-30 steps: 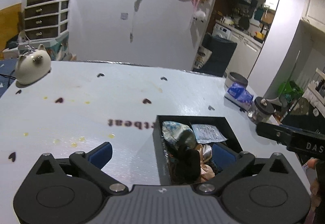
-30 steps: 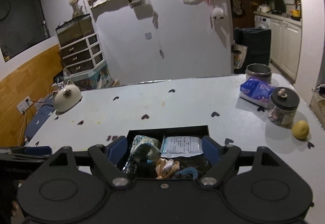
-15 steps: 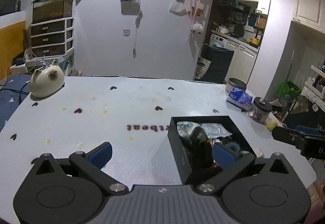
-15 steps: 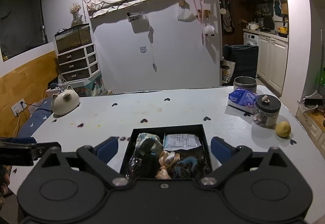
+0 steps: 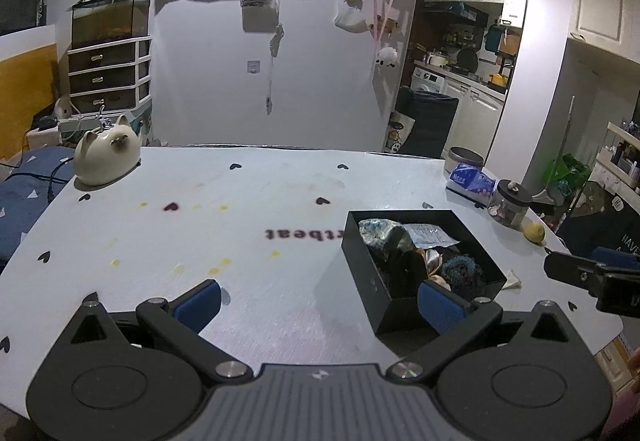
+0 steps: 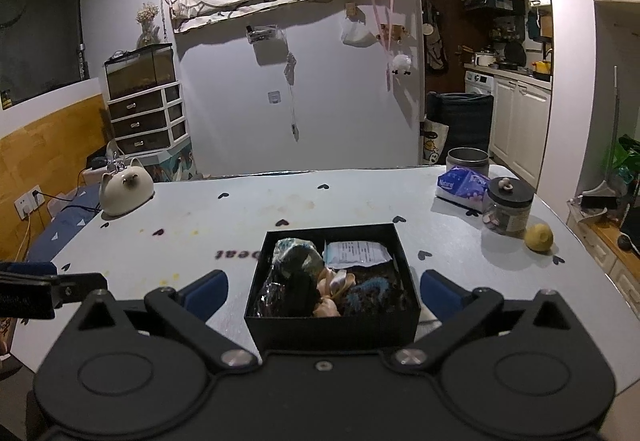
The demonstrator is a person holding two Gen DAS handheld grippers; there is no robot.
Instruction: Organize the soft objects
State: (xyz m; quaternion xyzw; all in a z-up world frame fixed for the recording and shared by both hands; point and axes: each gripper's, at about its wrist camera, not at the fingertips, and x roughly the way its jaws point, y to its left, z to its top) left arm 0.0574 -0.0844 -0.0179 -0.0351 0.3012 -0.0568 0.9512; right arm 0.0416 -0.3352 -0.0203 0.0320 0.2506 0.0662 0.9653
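A black open box (image 6: 332, 333) stands on the white table (image 6: 240, 217). It holds soft things: a blue-green bundle (image 6: 298, 255), a white packet (image 6: 356, 253), a peach ribbon (image 6: 334, 287) and a blue fuzzy piece (image 6: 370, 291). My right gripper (image 6: 322, 291) is just short of the box, its jaws opening; the box shows between the fingers but the pads stay off it. To the left of the box (image 5: 384, 305), my left gripper (image 5: 320, 301) is open and holds nothing.
A cream cat-shaped pot (image 6: 124, 191) sits at the table's far left. A glass jar (image 6: 508, 205), a lemon (image 6: 539, 237), a tissue pack (image 6: 462, 183) and a metal tin (image 6: 467, 159) crowd the right side. The table's front edge is close below both grippers.
Both grippers have drawn back from the box, which now looks smaller and farther off. The right gripper's fingers have spread wider, from over the box to outside its walls.
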